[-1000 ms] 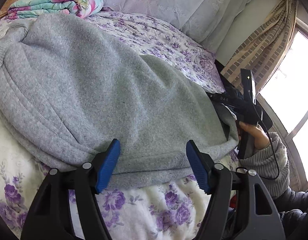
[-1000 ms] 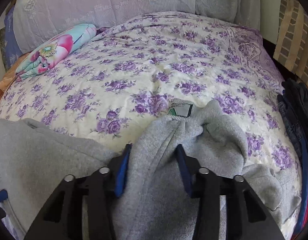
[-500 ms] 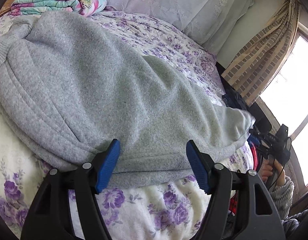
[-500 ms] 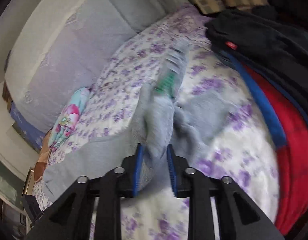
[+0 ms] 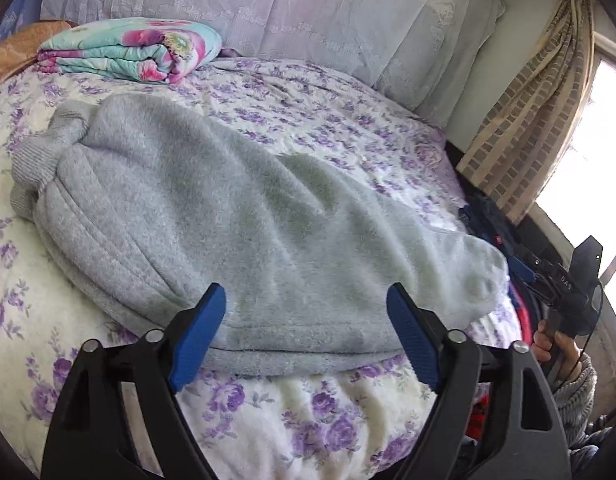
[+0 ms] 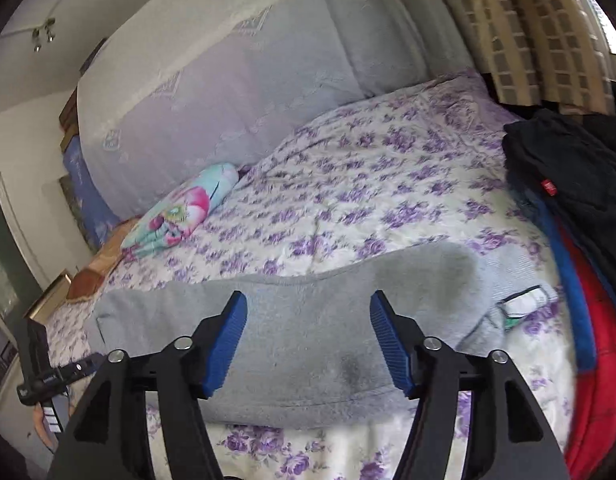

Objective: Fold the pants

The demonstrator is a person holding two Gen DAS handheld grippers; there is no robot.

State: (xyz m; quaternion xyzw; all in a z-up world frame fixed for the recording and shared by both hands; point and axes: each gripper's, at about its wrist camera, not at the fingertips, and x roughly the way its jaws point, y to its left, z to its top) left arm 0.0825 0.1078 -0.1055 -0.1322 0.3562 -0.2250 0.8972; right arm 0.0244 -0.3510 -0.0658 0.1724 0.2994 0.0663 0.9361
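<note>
The grey fleece pants (image 5: 236, 232) lie folded lengthwise across the flowered bedspread (image 5: 315, 136), ribbed cuffs at the far left, waist end at the right. In the right wrist view the pants (image 6: 331, 320) lie flat with a white label (image 6: 523, 300) showing at the waist. My left gripper (image 5: 306, 336) is open and empty, just above the pants' near edge. My right gripper (image 6: 308, 344) is open and empty, above the pants near the waist end. The right gripper also shows in the left wrist view (image 5: 563, 288), off the bed's right side.
A folded floral quilt (image 5: 128, 48) lies at the head of the bed by the pale pillows (image 5: 268, 8). Dark, blue and red clothes (image 6: 579, 216) are piled at the bed's right edge. A checked curtain (image 5: 527, 112) hangs beside the window.
My right gripper let go of the pants' waist, opened, and drew back off the bed edge. The waist end now lies flat. My left gripper pulled back a little and stayed open.
</note>
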